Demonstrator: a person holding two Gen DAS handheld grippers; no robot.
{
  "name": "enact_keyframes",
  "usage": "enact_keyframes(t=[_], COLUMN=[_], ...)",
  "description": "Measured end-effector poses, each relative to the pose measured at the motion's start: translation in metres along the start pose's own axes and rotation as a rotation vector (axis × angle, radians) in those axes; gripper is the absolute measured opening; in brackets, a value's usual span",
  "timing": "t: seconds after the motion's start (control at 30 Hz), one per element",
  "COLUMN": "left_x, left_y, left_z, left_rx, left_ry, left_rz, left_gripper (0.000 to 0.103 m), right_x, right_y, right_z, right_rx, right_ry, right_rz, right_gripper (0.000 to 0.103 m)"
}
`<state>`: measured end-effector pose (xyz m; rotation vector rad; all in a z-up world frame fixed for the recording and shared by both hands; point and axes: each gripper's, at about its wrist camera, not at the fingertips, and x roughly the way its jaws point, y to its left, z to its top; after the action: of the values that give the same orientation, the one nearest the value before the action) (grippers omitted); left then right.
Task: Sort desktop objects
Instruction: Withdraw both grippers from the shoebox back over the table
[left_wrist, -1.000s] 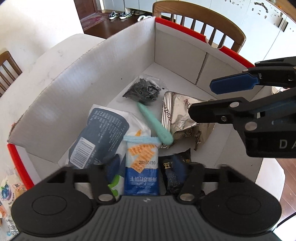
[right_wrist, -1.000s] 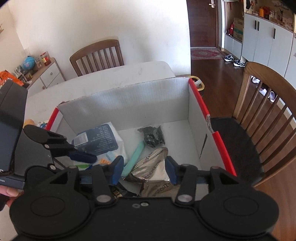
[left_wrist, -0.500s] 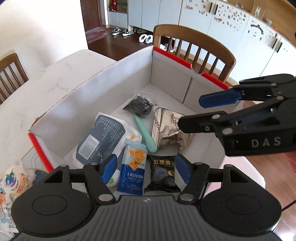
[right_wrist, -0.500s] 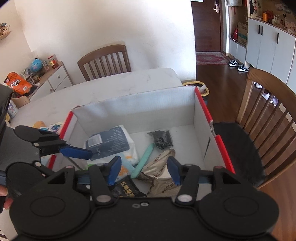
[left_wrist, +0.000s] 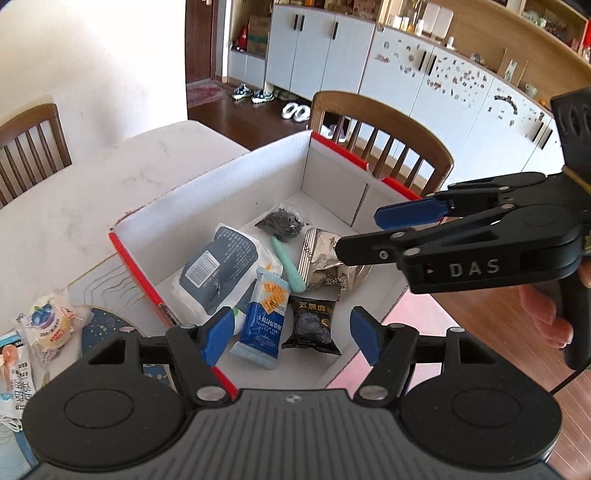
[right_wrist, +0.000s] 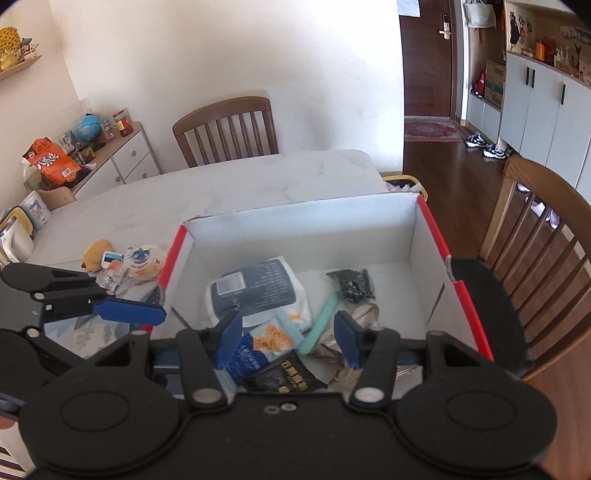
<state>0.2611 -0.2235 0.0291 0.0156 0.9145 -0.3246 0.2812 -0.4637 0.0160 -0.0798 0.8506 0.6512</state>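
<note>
A white cardboard box with red rims (left_wrist: 236, 184) (right_wrist: 303, 225) stands on the table. Inside lie a dark blue-and-white pouch (left_wrist: 218, 266) (right_wrist: 255, 288), a blue cracker packet (left_wrist: 264, 317), a black sesame packet (left_wrist: 312, 323), a mint-green stick (left_wrist: 288, 264) (right_wrist: 321, 321), a silver foil bag (left_wrist: 325, 258) and a small bag of dark bits (left_wrist: 280, 223) (right_wrist: 352, 282). My left gripper (left_wrist: 291, 332) is open and empty above the box's near edge. My right gripper (right_wrist: 286, 338) is open and empty above the box, and shows in the left wrist view (left_wrist: 365, 229).
Loose snack packets (left_wrist: 48, 321) (right_wrist: 142, 262) and a yellow toy (right_wrist: 96, 251) lie on the table left of the box, on a patterned mat (left_wrist: 99, 325). Wooden chairs (left_wrist: 380, 140) (right_wrist: 225, 129) stand around the white table (right_wrist: 240, 184).
Both grippers have risen and pulled back from the box, so more of the table and room shows. The blue cracker packet lies free in the box.
</note>
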Motion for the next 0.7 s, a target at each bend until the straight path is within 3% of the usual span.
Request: enact_keyframes(t=[0.27, 0.4, 0.5, 0.7], left_x=[-0.023, -0.037, -0.046, -0.063], left_y=[0.006, 0.013, 0.021, 0.038], left_z=[-0.012, -0.018, -0.023, -0.035], left_rx=[0.012, 0.028, 0.024, 0.042], left_ry=[-0.043, -0.061, -0.076, -0.096], left_rz=[-0.034, -0.045, -0.057, -0.057], left_gripper=[0.068, 0.068, 0.077, 0.079], right_x=[-0.004, -0.007, -0.008, -0.005], right_y=[0.022, 0.032, 0.041, 0.066], right_z=[-0.007, -0.009, -0.009, -0.007], right_rx=[-0.005, 0.017, 0.045, 0.042], right_ry=[-0.004, -0.016, -0.028, -0.048], right_rz=[-0.058, -0.075, -0.073, -0.086], right_gripper=[0.059, 0.066, 0.068, 0.073])
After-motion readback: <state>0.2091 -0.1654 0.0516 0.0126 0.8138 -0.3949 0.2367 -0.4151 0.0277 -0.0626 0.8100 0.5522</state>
